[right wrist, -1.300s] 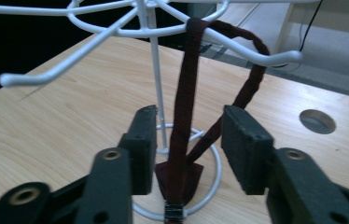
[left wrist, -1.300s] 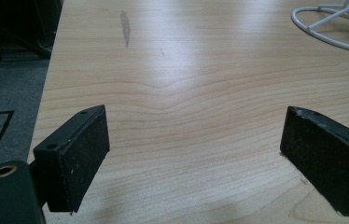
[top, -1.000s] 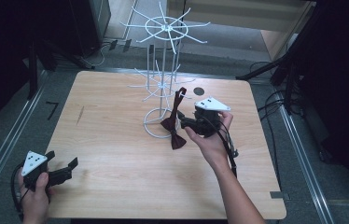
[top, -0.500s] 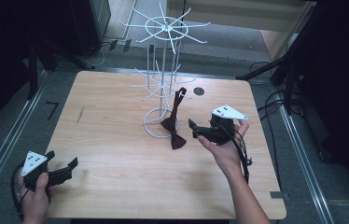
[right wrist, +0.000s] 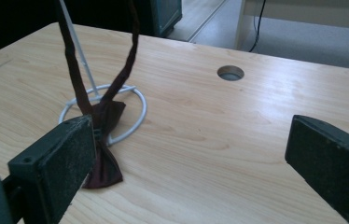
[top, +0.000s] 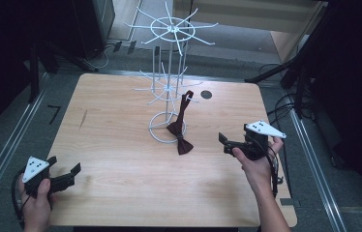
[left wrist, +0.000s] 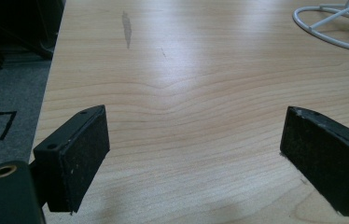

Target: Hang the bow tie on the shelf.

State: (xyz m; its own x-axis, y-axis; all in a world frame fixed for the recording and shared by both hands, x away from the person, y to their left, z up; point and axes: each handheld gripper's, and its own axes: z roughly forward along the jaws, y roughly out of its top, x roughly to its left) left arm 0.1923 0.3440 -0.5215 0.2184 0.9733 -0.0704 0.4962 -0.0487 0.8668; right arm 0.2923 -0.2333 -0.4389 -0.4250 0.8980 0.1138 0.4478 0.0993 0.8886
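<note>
A dark red bow tie [top: 181, 137] hangs by its strap [top: 185, 102] from a low arm of the white wire rack [top: 169, 82], its bow resting on the table by the rack's base ring [top: 158, 126]. My right gripper [top: 224, 143] is to the right of the tie and apart from it. Its jaws have just been opening and stand open with nothing between them. The right gripper view has the tie [right wrist: 108, 170] ahead of the gripper [right wrist: 186, 158], just beyond its left jaw. My left gripper [top: 65, 168] rests open at the front left corner, wide apart over bare wood [left wrist: 193, 154].
The wooden table [top: 121, 145] has a round cable hole [top: 206, 94] behind the rack. Dark floor, metal rails and cables surround the table. The rack's base ring [left wrist: 336, 28] lies far ahead of the left gripper.
The right gripper has drawn back from the bow tie to the right and toward the front, with its jaws wider apart. The tie stays on the rack. The left gripper has not moved.
</note>
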